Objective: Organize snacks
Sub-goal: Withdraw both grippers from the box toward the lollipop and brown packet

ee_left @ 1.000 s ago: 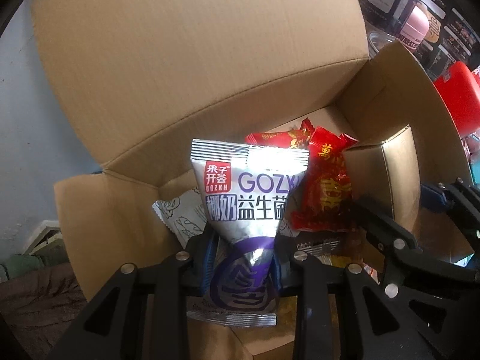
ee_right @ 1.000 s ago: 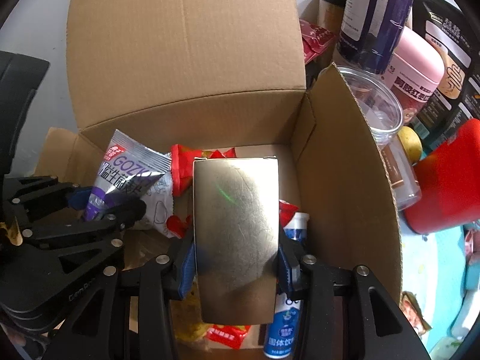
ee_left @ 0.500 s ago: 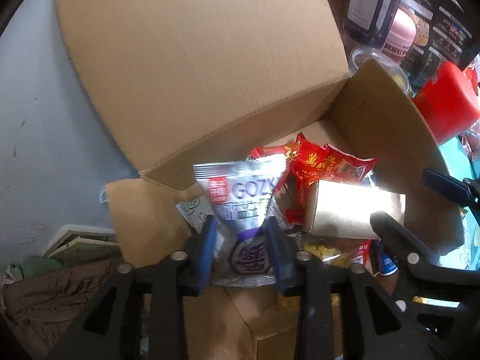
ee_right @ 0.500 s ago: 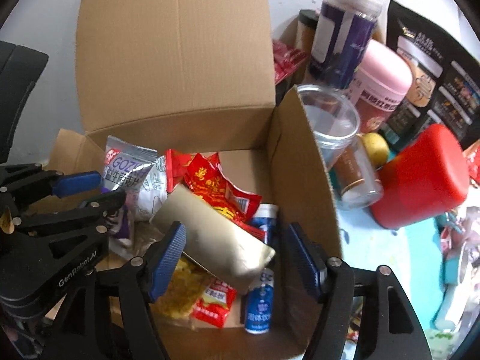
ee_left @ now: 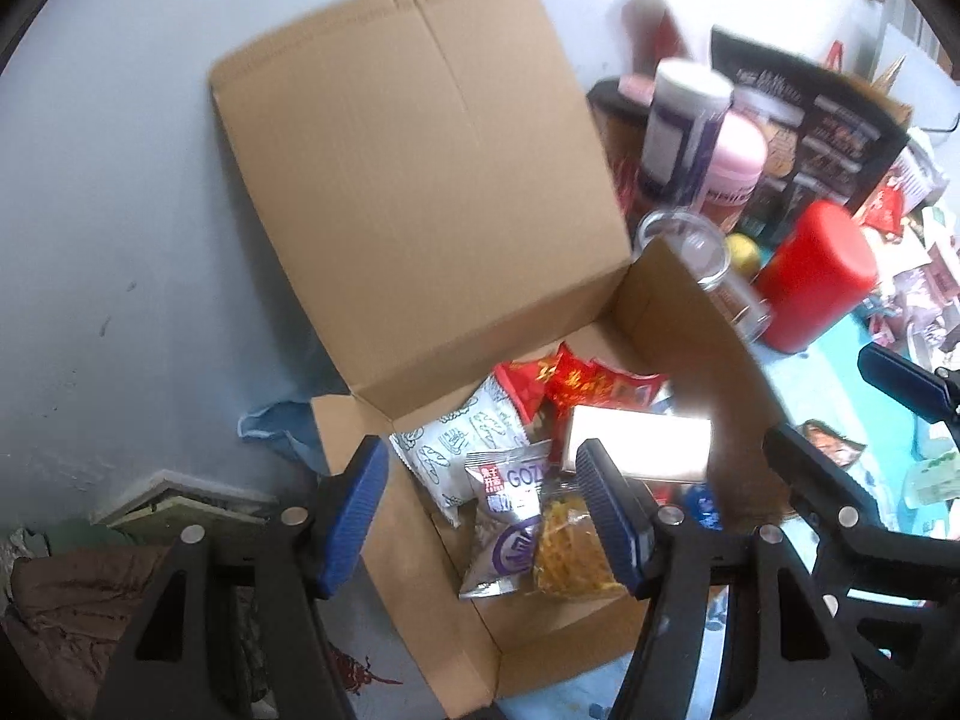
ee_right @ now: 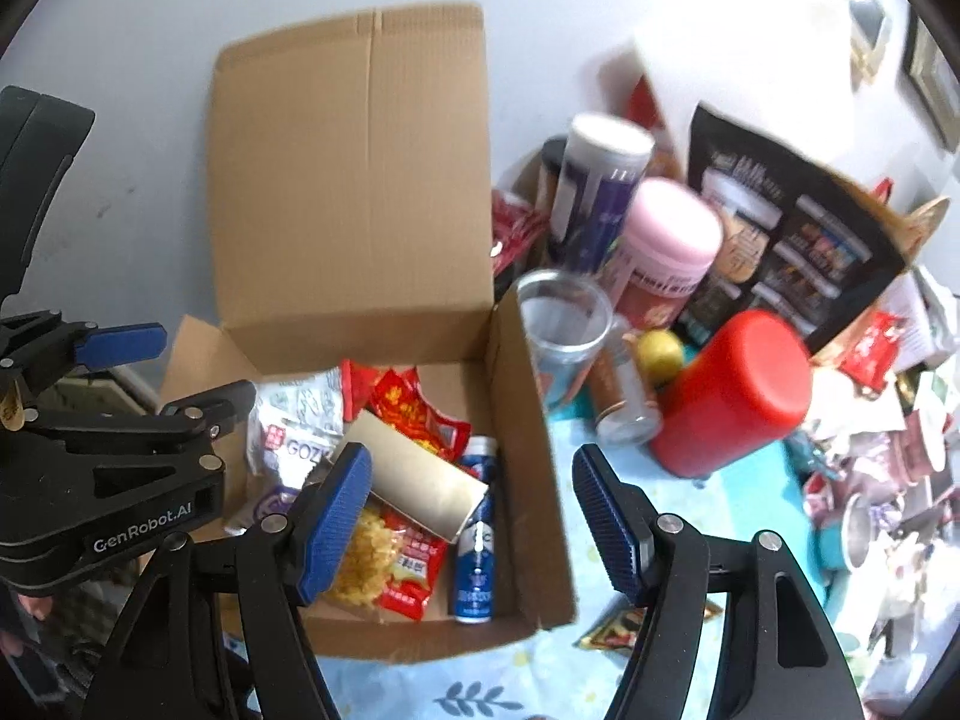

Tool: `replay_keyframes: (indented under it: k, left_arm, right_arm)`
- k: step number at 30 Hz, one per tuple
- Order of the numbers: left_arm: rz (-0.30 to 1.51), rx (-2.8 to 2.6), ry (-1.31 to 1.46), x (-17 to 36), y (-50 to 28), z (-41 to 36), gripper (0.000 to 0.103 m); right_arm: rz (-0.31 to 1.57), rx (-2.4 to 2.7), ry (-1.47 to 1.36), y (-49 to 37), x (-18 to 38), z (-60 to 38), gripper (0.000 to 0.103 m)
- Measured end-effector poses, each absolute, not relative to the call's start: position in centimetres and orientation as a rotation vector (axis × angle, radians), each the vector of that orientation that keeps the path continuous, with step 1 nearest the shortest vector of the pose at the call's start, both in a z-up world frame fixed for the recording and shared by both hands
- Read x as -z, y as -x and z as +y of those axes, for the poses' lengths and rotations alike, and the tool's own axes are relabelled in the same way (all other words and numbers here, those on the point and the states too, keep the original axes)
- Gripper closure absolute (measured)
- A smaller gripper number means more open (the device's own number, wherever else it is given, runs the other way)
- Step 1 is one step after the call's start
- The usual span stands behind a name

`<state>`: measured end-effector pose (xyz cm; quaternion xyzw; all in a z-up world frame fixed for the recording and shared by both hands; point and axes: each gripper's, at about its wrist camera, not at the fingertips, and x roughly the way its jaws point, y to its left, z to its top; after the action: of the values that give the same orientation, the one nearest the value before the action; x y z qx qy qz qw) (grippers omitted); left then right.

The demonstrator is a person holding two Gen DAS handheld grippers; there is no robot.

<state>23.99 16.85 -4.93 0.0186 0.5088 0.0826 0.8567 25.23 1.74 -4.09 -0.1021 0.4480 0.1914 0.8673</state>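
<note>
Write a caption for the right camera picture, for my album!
Open right gripper above a cardboard box of snacks, with a gold box lying on top.

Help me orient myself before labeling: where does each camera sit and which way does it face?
Left wrist: on the left gripper, looking down into the cardboard box; its own open fingers show, the right gripper at the right edge.
Right wrist: on the right gripper, over the box's right side; the left gripper at left.
Shared: box, gold packet, red container.

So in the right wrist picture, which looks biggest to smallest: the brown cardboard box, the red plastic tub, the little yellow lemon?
1. Brown cardboard box
2. Red plastic tub
3. Small yellow lemon

The gaps look clear, despite fisheye distortion.
</note>
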Motion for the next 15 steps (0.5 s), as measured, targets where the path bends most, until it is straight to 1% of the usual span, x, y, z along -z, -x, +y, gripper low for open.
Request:
replay_keyframes:
  k: [7, 15]
  left_arm:
    - [0.988, -0.161, -0.028, 0.7, -21.0, 16.0, 0.038]
    - [0.905, -0.134, -0.046, -2.8, -17.0, 14.0, 0.038]
  right_arm:
    - [0.853, -0.385, 0.195, -22.6, -0.3, 0.6, 0.033]
    - [0.799, -0.363, 0.153, -18.8, -3.2, -1.2, 0.031]
